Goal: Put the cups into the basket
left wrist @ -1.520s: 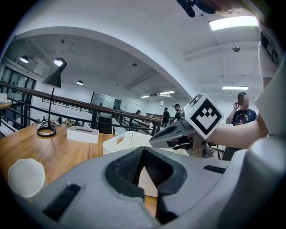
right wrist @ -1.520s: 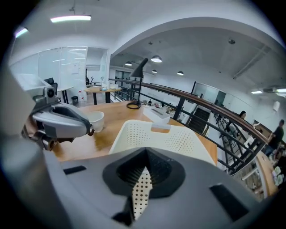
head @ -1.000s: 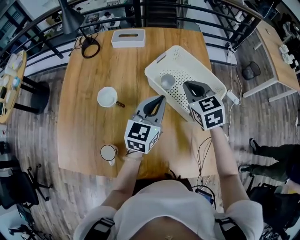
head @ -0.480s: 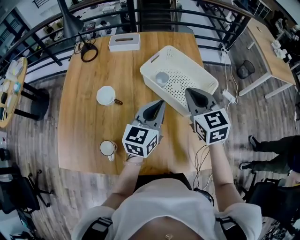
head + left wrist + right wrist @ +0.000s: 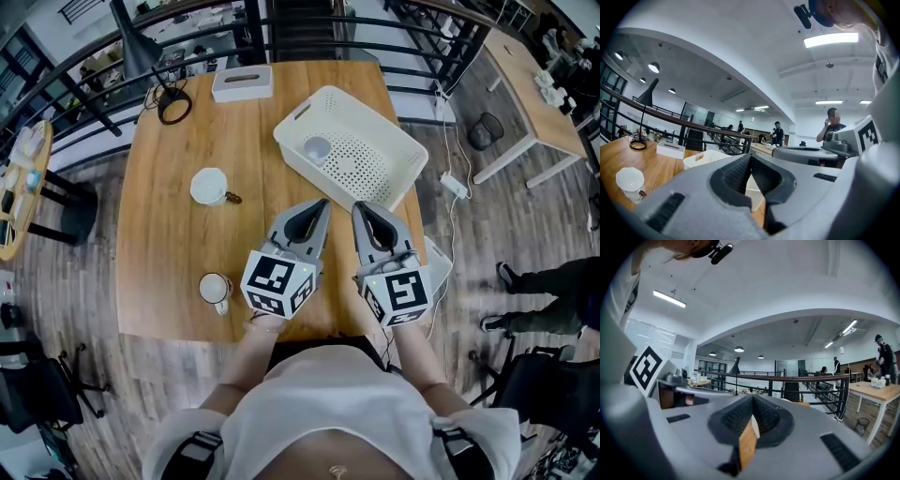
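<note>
Wooden table (image 5: 169, 234) is filling the middle of the head view, with plank flooring and a dark railing around it. You are holding both grippers side by side over the table's near edge, pointing away from you. Your left gripper (image 5: 323, 202) is keeping its jaws pressed together with nothing between them, and your right gripper (image 5: 359, 206) is likewise closed and empty. Beyond them, a white perforated basket (image 5: 361, 164) is sitting at the table's far right, with one grey cup (image 5: 317, 148) inside near its left end. Two more are standing on bare wood to your left: a white cup (image 5: 208, 186) mid-table and a mug (image 5: 215, 287) near the front edge.
</note>
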Tool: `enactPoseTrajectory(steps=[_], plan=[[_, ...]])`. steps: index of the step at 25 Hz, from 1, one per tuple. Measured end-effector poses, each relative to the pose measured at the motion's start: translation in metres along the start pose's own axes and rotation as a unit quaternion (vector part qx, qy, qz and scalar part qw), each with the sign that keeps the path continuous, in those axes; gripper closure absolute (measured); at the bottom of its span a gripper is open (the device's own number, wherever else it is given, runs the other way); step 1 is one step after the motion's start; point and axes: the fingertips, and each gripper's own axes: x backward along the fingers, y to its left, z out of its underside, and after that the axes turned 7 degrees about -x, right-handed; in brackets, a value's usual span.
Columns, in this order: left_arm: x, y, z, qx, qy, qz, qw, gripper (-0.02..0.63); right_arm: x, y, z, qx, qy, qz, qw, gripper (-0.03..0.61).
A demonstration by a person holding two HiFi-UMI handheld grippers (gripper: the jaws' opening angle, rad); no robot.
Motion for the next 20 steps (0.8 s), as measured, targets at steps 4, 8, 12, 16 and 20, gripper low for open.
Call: enactPoseTrajectory(steps=[4,8,12,16,20], plan=[[0.007,-0.004,0.0,0.011,-0.007,-0.002,0.9999,0.606,0.015,0.01,0.007,0.003,-0.025,0.021,0.999,0.566],[0.014,-0.01,0.006,0.014,-0.007,-0.002,0.9999,0.606,0.023,0.017,0.017,-0.001,-0.03,0.037,0.999,0.566],[0.017,-0.014,0.007,0.012,-0.01,-0.004,0.9999,0.606,0.025,0.019,0.025,-0.018,-0.022,0.045,0.999,0.566],[0.016,-0.016,0.008,0.003,-0.008,-0.003,1.0,0.607,0.024,0.021,0.022,-0.017,-0.026,0.043,0.999,0.566],[0.018,-0.015,0.007,0.009,-0.011,-0.005,0.9999,0.606,0.024,0.024,0.02,-0.02,-0.031,0.028,0.999,0.566]])
